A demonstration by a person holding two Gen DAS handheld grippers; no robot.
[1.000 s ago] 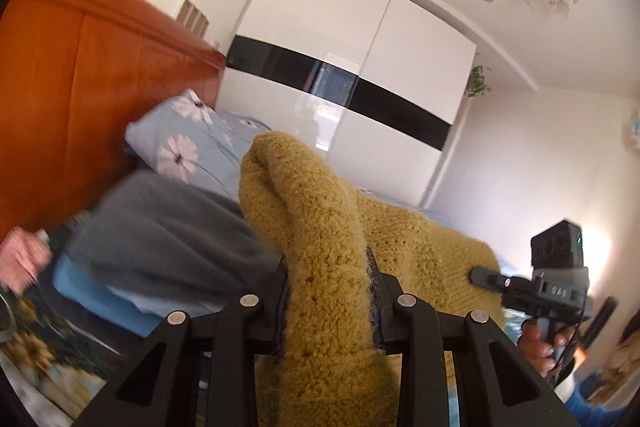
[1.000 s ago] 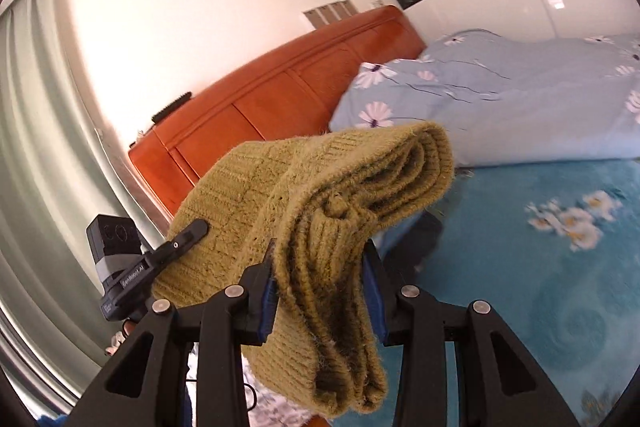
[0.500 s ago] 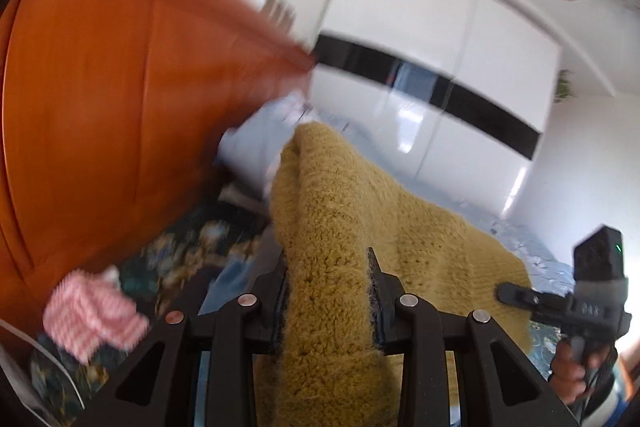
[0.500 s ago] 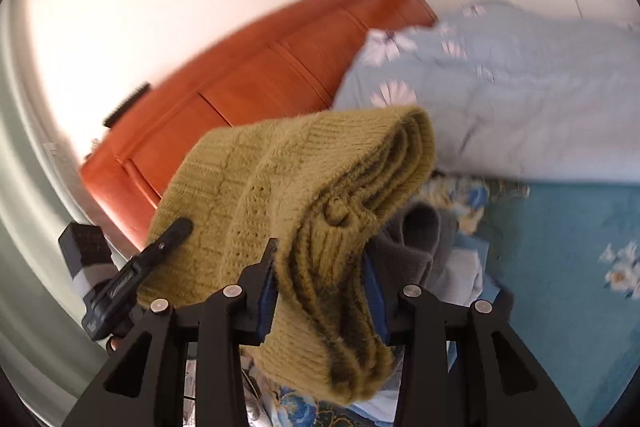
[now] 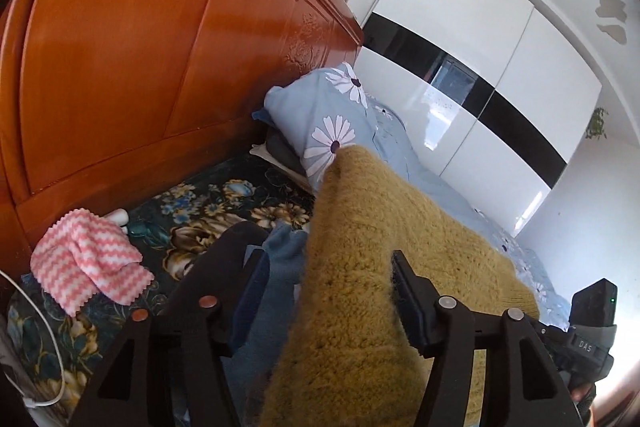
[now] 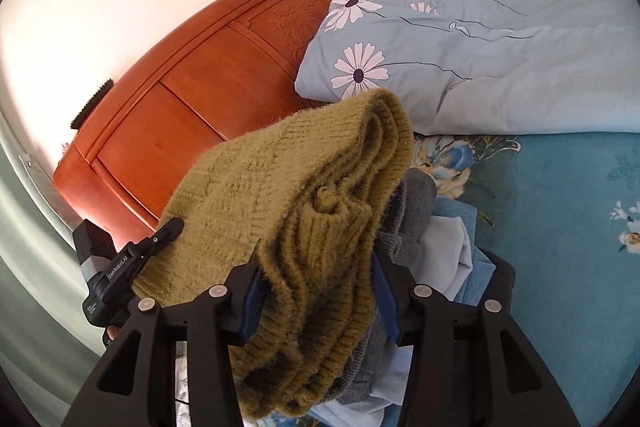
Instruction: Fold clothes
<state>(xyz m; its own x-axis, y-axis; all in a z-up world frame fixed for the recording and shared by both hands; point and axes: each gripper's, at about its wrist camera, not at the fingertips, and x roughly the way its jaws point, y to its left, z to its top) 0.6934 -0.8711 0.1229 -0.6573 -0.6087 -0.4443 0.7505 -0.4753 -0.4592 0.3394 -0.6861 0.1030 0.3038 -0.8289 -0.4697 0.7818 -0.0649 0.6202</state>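
1. Your left gripper (image 5: 328, 291) has spread since a second ago; the folded mustard sweater (image 5: 372, 267) drapes loosely between its fingers.
2. Your right gripper (image 6: 316, 279) pinches the sweater's other end above the clothes pile (image 6: 436, 239).

The left hand-held gripper (image 5: 326, 291) stands with its jaws parted wide, only the right pad touching knit. The right hand-held gripper (image 6: 316, 281) is clamped on the sweater (image 6: 304, 187).
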